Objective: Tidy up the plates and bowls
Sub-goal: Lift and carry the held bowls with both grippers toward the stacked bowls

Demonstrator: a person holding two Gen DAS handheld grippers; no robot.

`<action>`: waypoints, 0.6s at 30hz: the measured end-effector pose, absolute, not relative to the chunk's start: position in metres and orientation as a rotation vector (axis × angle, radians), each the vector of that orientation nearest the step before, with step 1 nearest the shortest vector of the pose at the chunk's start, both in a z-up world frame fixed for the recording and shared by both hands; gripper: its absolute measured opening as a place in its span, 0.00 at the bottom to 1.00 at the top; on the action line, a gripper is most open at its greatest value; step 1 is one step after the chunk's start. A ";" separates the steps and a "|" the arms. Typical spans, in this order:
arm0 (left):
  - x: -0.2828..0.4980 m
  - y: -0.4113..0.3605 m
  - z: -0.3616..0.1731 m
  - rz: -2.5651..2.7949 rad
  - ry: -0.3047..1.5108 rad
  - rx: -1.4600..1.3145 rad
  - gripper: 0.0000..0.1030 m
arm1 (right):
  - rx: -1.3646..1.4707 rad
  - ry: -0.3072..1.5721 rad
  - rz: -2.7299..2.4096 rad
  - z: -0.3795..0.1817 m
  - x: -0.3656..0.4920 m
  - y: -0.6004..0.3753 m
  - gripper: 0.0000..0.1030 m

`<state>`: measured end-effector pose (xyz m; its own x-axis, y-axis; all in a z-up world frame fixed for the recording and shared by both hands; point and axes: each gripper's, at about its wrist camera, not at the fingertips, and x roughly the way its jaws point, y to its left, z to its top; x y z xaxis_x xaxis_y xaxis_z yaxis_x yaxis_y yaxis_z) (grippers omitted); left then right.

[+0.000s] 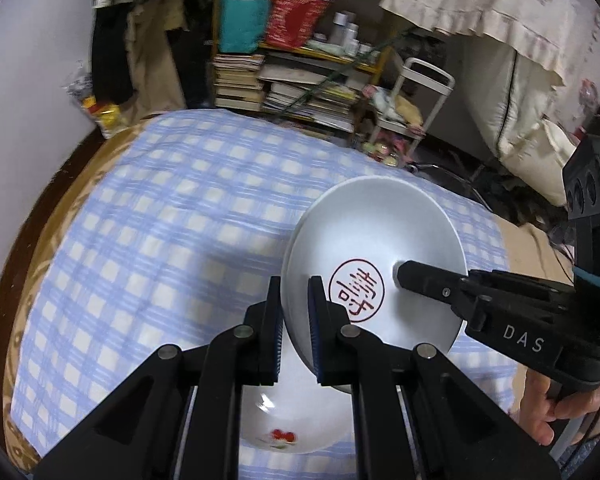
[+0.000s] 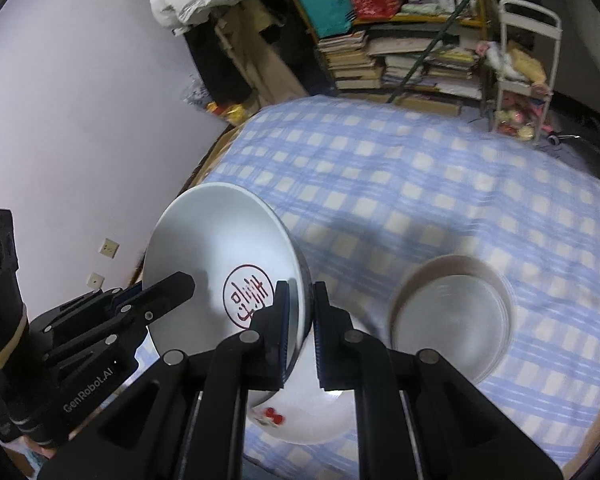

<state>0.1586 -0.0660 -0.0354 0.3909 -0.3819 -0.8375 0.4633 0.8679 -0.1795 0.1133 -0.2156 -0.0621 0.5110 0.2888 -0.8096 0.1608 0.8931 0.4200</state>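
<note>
Left gripper (image 1: 294,320): matte black linkage arms, round silver pivot pins, flat fingers (image 1: 269,332) faced with ribbed dark blue pads.
Left gripper body, seen from the right wrist camera: black, white "GenRobot.AI" lettering, small silver screws, a tan band around the upper housing.
Right gripper (image 2: 300,324): same black linkage, silver pins, blue ribbed pads.
Right gripper body, seen from the left wrist camera: black, white "DAS" letters, a teal band, a thin black cable.
Hand (image 1: 548,412): bare fingers wrapped under the handle, no sleeve visible.
</note>
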 end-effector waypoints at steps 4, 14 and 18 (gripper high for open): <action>0.151 -0.097 -0.028 -0.562 1.024 0.144 0.11 | 0.498 1.029 0.049 -0.057 0.103 -0.238 0.12; 0.148 -0.158 -0.029 -0.628 1.013 0.230 0.11 | 0.562 1.039 -0.011 -0.072 0.083 -0.289 0.12; 0.150 -0.175 -0.042 -0.651 1.017 0.245 0.11 | 0.596 1.052 -0.034 -0.088 0.079 -0.303 0.12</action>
<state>0.1501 -0.1746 -0.0422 0.3587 -0.3884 -0.8488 0.6080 0.7872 -0.1033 0.0789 -0.3032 -0.0881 0.5108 0.2512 -0.8222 0.3031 0.8423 0.4457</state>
